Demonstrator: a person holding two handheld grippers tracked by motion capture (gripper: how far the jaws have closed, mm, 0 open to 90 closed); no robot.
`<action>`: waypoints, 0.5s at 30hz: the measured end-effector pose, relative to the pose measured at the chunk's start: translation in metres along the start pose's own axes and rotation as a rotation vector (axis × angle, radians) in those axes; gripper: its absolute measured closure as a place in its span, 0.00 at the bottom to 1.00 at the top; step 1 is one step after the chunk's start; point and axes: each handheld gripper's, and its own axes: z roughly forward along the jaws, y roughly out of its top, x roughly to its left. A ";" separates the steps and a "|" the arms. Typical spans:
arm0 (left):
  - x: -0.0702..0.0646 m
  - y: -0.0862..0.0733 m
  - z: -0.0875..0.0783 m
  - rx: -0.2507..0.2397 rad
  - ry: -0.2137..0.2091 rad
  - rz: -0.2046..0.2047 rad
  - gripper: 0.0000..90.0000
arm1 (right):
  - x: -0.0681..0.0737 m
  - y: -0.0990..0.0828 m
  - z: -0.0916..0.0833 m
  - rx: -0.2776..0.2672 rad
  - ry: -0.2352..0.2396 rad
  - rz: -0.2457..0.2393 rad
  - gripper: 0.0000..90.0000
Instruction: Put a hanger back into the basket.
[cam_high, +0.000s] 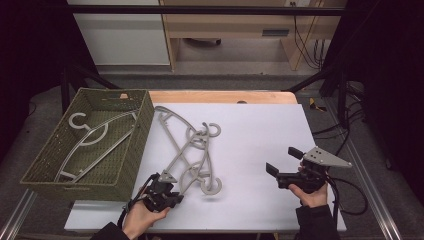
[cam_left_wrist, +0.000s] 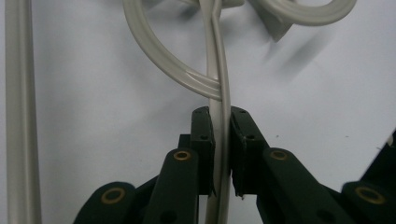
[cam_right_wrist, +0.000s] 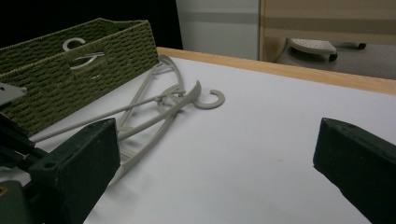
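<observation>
White table (cam_high: 260, 130), left gripper (cam_left_wrist: 220, 140) clamping hanger (cam_left_wrist: 219, 88)

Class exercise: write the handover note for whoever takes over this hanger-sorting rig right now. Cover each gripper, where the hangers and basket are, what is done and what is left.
Left gripper: shut on the thin bar of a grey hanger from the tangled pile on the white table.
Right gripper: open, holding nothing, hovering at the table's right side.
Green woven basket: at the table's left edge.
Done: one hanger in the basket.
Left: likely lift the gripped hanger free of the pile, put it into the basket, then the rest.
</observation>
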 end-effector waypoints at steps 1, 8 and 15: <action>0.000 0.000 -0.002 0.001 -0.002 0.008 0.90 | 0.000 0.000 0.000 0.002 0.001 0.001 0.01; 0.000 0.002 -0.017 -0.041 -0.020 0.023 0.91 | 0.001 0.000 0.000 -0.001 0.006 0.002 0.01; -0.003 0.005 -0.037 -0.106 -0.032 0.053 0.91 | 0.000 0.000 0.000 0.000 0.003 0.001 0.01</action>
